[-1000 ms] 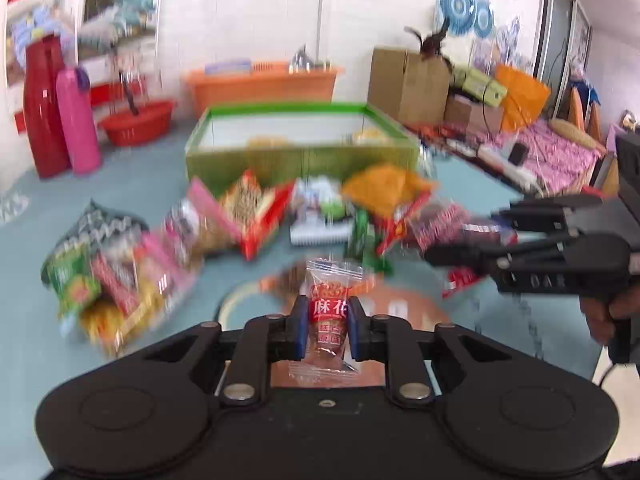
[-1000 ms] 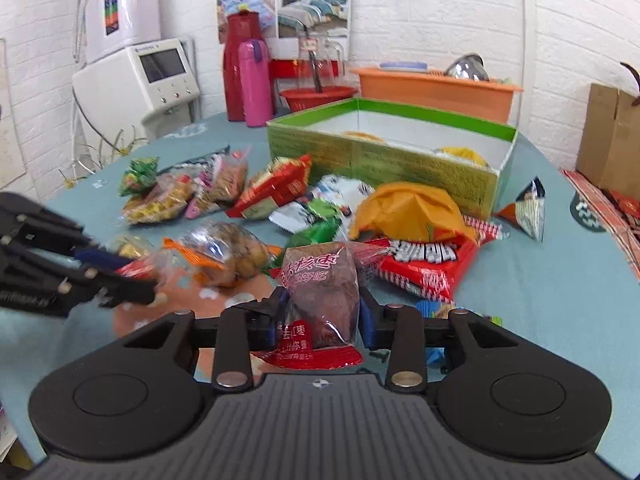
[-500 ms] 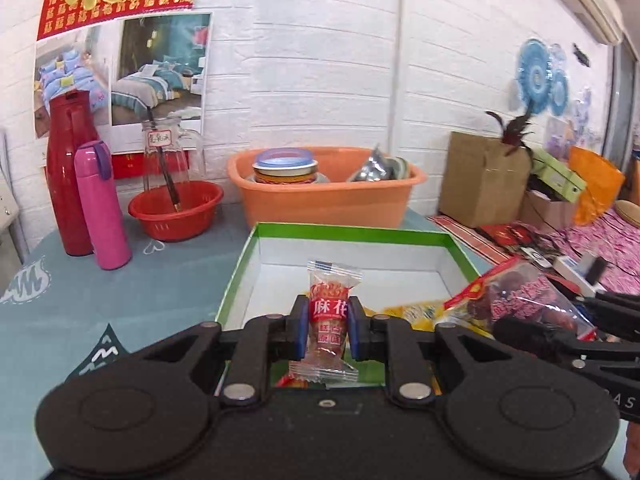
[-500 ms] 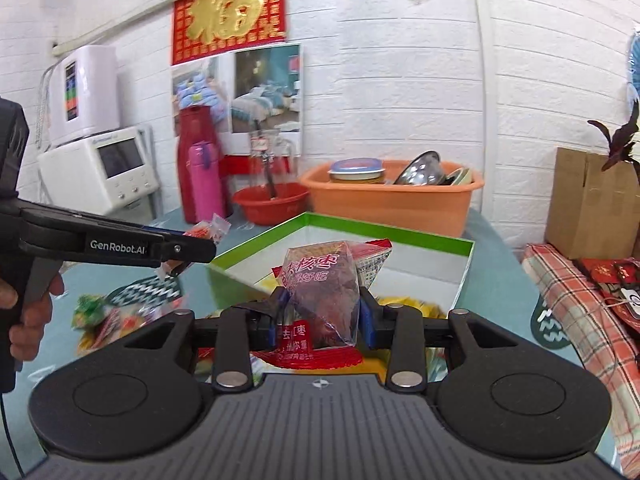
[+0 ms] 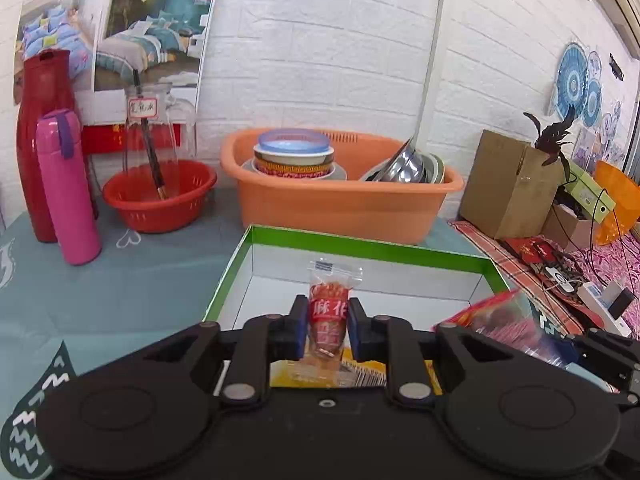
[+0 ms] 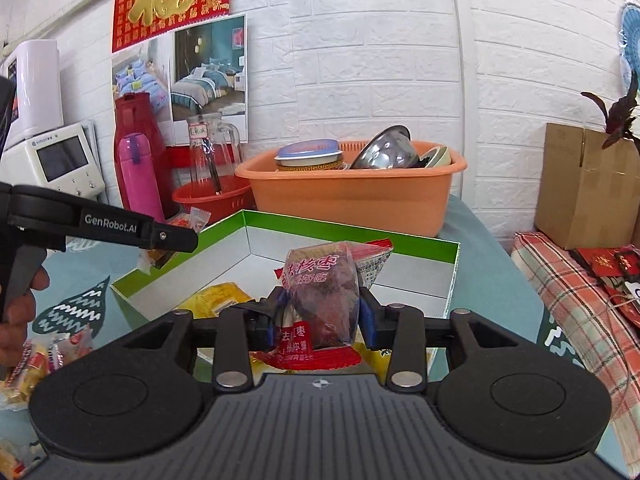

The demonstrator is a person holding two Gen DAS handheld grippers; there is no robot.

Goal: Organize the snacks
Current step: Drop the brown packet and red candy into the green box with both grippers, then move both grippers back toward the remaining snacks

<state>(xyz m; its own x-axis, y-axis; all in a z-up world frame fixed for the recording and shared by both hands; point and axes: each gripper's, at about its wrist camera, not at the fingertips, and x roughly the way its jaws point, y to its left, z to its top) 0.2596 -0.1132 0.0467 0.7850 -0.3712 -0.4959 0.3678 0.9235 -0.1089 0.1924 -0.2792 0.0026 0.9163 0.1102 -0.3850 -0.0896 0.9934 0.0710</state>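
Behind the box (image 5: pixel 360 246), an orange basin (image 5: pixel 340 204) (holding bowls).

Both wrist cams look forward and slightly down, close over the green-rimmed box (image 5: pixel 360 246) (image 6: pixel 352 229) — shared backdrop: orange basin (image 5: pixel 340 204) (image 6: pixel 352 196), brick wall.

An orange tub (image 5: pixel 344 208) of bowls stands against the brick wall (image 5: pixel 320 60); left of it a red basket (image 5: pixel 158 196), a pink flask (image 5: pixel 68 184), a red jug (image 5: pixel 42 120); right, a cardboard box (image 5: pixel 508 184).
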